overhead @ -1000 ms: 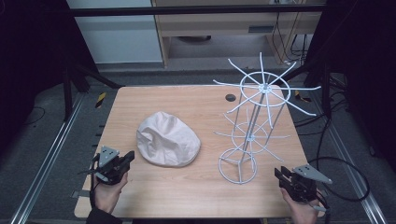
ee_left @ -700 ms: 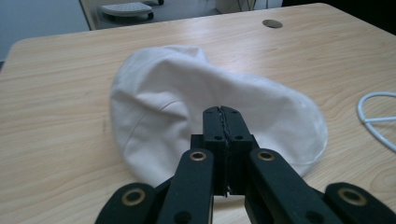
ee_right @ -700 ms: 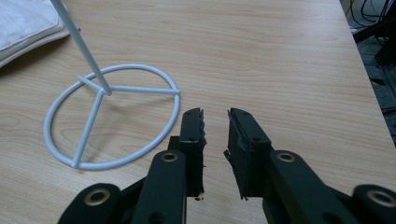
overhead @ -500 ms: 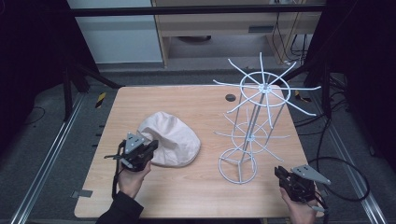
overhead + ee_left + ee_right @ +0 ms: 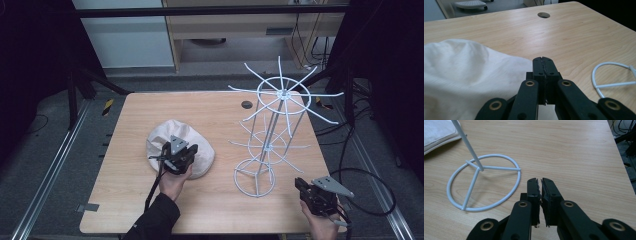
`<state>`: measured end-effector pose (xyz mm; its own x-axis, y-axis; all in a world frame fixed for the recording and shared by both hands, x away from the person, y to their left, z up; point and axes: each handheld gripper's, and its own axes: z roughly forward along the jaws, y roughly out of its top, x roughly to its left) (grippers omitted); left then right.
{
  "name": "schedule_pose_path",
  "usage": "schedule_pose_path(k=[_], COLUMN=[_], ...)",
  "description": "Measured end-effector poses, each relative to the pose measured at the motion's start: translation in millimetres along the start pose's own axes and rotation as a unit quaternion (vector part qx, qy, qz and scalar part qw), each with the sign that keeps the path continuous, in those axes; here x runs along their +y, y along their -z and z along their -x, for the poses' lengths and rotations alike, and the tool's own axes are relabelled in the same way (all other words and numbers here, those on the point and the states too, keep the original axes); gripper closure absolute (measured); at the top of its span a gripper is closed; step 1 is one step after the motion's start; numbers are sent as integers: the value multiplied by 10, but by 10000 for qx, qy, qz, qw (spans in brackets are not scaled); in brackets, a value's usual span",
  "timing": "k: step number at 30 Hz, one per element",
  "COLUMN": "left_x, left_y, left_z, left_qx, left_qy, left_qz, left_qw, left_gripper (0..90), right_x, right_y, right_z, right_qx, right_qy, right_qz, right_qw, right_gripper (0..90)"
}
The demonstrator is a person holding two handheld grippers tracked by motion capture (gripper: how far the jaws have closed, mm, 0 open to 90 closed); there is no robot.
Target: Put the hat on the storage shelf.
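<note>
Cream-white fabric formed the cap [image 5: 175,145], a soft, rumpled dome that lay on the wooden counter [image 5: 210,115] left of the white wire rack [image 5: 272,135]. The left gripper [image 5: 176,159] sat over the cap's near edge. In the left gripper view its fingers [image 5: 539,67] were pressed together at the tips, just beside the cloth; whether any fabric was pinched between them could not be determined, since the gripper body hid the contact. The cap's near rim was covered in the high view. The right gripper [image 5: 312,196] rested near the counter's front right corner, fingers [image 5: 534,188] almost closed with a narrow slit, holding nothing, beside the rack's ring base [image 5: 484,186].
</note>
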<state>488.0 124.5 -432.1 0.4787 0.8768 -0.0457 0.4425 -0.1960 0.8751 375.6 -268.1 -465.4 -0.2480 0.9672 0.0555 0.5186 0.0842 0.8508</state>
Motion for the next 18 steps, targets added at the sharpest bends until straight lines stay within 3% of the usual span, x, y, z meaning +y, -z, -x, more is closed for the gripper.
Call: schedule_pose_path(k=[6,10,15,18], left_x=[36,48,-7,-29], left_y=[-302,-419,-510,-523], left_z=[64,55,51,52], left_qx=[108,221,289,215], left_qy=[18,36,-17,-26], left_qz=[-112,-228,-391,-468], left_qw=[9999,9995,9988,9987], left_gripper=[897,897,897,897], right_x=[-3,-8,-7,-3], right_y=[-17,-30,-39,-31], right_z=[-6,1,-4,-10], right_qx=[50,55,79,100], right_qy=[1,54,66,46], right_qz=[-1,-6,-14,-25], right_qw=[10000,10000,9999,9999], right_gripper=[845,839,838,837])
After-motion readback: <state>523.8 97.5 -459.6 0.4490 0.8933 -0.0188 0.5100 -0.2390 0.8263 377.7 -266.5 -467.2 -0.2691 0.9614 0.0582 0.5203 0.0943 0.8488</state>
